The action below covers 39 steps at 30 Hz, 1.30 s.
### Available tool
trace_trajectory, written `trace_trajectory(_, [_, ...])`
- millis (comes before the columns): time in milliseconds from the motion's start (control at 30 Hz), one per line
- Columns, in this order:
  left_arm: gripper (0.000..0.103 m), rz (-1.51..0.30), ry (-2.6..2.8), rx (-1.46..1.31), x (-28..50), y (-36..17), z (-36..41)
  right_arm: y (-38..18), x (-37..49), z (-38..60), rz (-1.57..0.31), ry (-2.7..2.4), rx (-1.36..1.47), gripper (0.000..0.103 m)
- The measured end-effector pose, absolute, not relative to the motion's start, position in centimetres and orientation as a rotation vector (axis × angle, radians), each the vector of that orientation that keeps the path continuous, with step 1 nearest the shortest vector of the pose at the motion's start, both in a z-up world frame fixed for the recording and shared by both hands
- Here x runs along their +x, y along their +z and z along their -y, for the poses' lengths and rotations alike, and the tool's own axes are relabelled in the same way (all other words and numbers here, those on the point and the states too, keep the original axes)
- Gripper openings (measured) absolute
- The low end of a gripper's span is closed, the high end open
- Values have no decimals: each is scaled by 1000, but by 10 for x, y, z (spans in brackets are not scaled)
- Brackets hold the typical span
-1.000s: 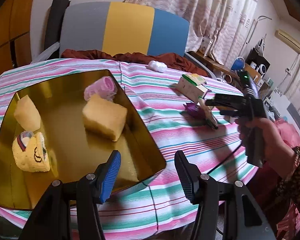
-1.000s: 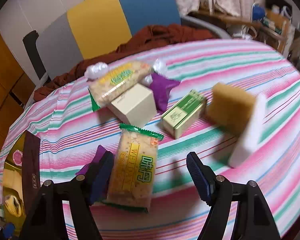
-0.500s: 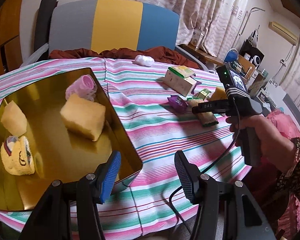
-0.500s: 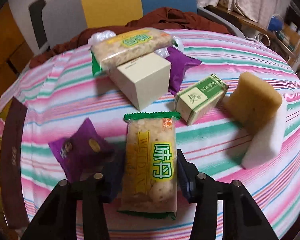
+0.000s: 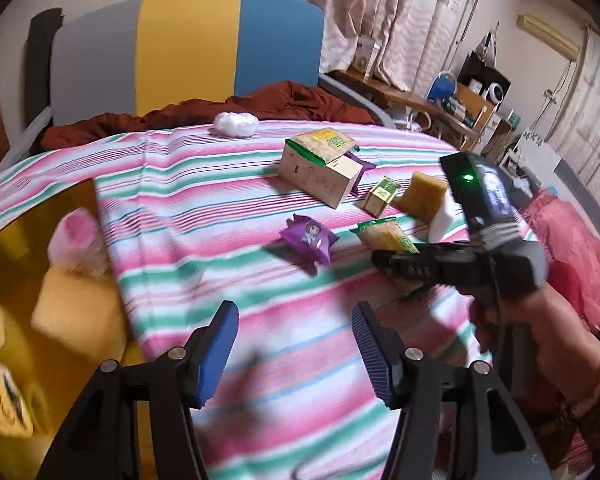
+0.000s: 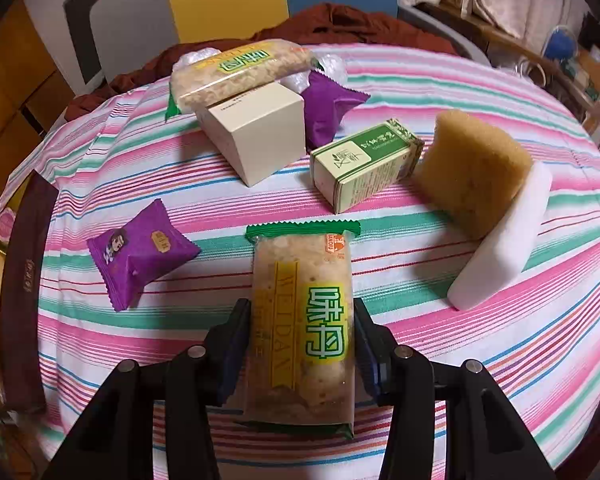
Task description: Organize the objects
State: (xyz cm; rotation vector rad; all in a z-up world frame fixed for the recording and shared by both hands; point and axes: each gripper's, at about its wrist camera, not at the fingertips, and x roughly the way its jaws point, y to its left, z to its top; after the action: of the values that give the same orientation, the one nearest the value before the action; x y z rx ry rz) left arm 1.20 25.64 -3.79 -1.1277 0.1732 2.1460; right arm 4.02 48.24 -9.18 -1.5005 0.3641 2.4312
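Right claw (image 6: 302, 344): pads pinch clear green-ended rice-cracker packet (image 6: 303, 316), table centre, six o'clock from small green tea box (image 6: 364, 164). Lift level, gently. Left claw (image 5: 294, 344): opening, empty, over striped cloth (image 5: 220, 208)

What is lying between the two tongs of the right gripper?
A cracker pack with a green end seal lies lengthwise between the tongs of the right gripper, which press on its sides. The right wrist view shows this.
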Motion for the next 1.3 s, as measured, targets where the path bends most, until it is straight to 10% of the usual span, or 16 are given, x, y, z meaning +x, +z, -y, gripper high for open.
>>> trace_trajectory(1300, [51,-439,2177,-952,-19,-97,-350,-65,31,-483,-319,2462,-1374,49])
